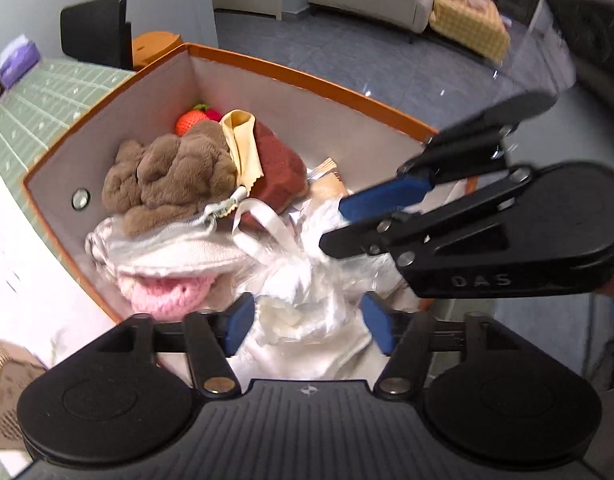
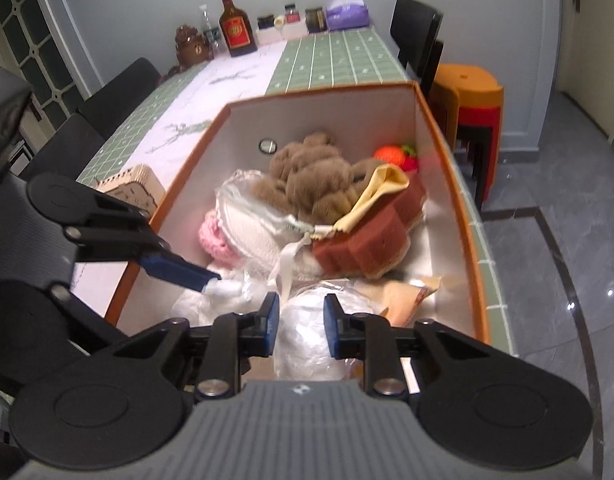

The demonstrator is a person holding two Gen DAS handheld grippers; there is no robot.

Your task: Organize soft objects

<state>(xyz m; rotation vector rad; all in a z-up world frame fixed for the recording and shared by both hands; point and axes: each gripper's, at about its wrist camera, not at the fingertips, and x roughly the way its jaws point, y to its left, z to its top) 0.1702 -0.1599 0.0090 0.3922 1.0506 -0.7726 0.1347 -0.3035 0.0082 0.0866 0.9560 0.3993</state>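
Observation:
An orange-rimmed storage box [image 1: 307, 76] [image 2: 463, 216] holds soft things: a brown plush [image 1: 167, 172] [image 2: 315, 176], a dark red sponge [image 1: 279, 164] [image 2: 371, 240], a yellow cloth [image 1: 243, 144], a white zip pouch [image 1: 175, 252], a pink knit piece [image 1: 167, 296] [image 2: 211, 236], a strawberry toy [image 1: 189, 122] [image 2: 393, 156] and a clear plastic bag with white stuffing [image 1: 315, 300] [image 2: 307, 332]. My left gripper [image 1: 307, 320] [image 2: 211, 282] is open over the bag. My right gripper [image 2: 299, 324] [image 1: 335, 224] straddles the bag's bulge, jaws partly apart.
The box stands on a table with a green checked cloth [image 2: 339, 60] [image 1: 47, 104]. Bottles and jars [image 2: 235, 24] line the far end. Black chairs [image 2: 119, 92], stacked orange stools [image 2: 467, 96] and a wooden perforated box [image 2: 135, 188] are nearby.

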